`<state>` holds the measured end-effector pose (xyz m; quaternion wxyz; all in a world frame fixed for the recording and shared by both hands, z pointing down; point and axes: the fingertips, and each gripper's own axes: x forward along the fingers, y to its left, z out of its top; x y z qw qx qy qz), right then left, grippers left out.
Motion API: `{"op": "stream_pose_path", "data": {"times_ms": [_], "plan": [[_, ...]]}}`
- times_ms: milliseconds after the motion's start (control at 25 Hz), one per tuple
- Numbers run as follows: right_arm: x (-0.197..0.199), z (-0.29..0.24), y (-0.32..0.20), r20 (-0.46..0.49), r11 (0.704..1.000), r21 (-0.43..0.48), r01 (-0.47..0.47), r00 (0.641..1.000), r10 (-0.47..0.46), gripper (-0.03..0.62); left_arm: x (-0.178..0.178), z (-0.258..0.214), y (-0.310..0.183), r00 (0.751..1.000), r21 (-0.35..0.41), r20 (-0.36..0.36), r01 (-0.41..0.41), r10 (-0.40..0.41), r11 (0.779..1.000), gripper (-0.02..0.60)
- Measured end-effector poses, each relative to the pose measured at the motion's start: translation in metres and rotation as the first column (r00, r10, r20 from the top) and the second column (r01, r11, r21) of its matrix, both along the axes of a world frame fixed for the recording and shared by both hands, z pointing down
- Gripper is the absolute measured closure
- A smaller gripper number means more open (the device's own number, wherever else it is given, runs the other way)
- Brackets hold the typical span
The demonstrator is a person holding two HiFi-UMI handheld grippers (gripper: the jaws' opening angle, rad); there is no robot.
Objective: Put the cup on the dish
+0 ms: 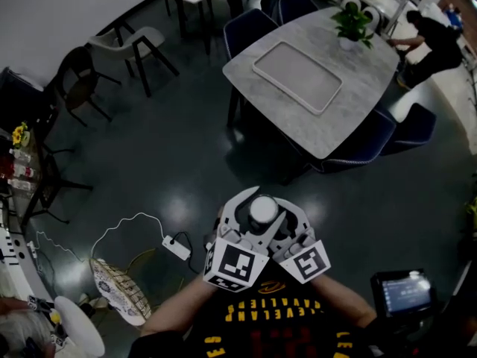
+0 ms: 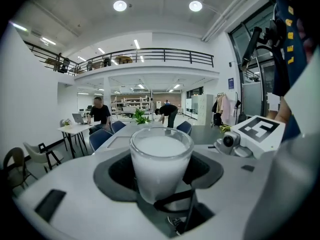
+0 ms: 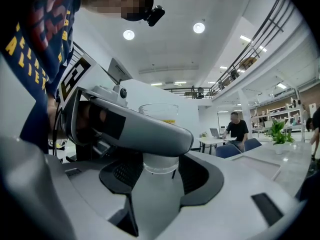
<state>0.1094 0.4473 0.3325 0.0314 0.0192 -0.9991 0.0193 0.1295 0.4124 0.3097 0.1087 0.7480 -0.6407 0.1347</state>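
Glass cup (white within) was clasped near the person in the head view, between the left gripper and right gripper. The rectangular dish lay far off on the grey table. Left gripper view: jaws stood wide, pressing the cup's sides. Right gripper view: jaws closed on its base.

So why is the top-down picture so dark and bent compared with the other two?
Head view: dim, faint sheen on the floor, room bowed by a wide lens. Left gripper view: bright, ceiling lights blown out, cup sharp. Right gripper view: bright too, corners black.
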Motion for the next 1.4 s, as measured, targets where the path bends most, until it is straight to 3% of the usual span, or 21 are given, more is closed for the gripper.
{"op": "stream_pose_path", "data": {"times_ms": [200, 440, 1040, 1400], "plan": [[-0.027, -0.008, -0.033, 0.033, 0.999, 0.006, 0.038, 0.999, -0.038, 0.368, -0.031, -0.011, -0.034, 0.997, 0.026, 0.001, 0.071, -0.071, 0.997, 0.324], [-0.051, -0.007, -0.092, 0.01, 0.999, -0.019, 0.037, 0.999, -0.037, 0.368, -0.059, -0.016, -0.087, 0.993, 0.045, -0.018, 0.12, -0.12, 0.992, 0.324], [-0.059, 0.003, -0.217, -0.017, 0.999, -0.032, 0.006, 1.0, -0.007, 0.368, -0.067, -0.007, -0.204, 0.995, 0.028, -0.04, 0.095, -0.093, 0.995, 0.322], [-0.05, 0.013, -0.249, -0.052, 0.999, -0.032, -0.013, 0.999, 0.012, 0.368, -0.06, 0.002, -0.236, 0.994, 0.023, -0.077, 0.077, -0.075, 0.997, 0.322]]}}
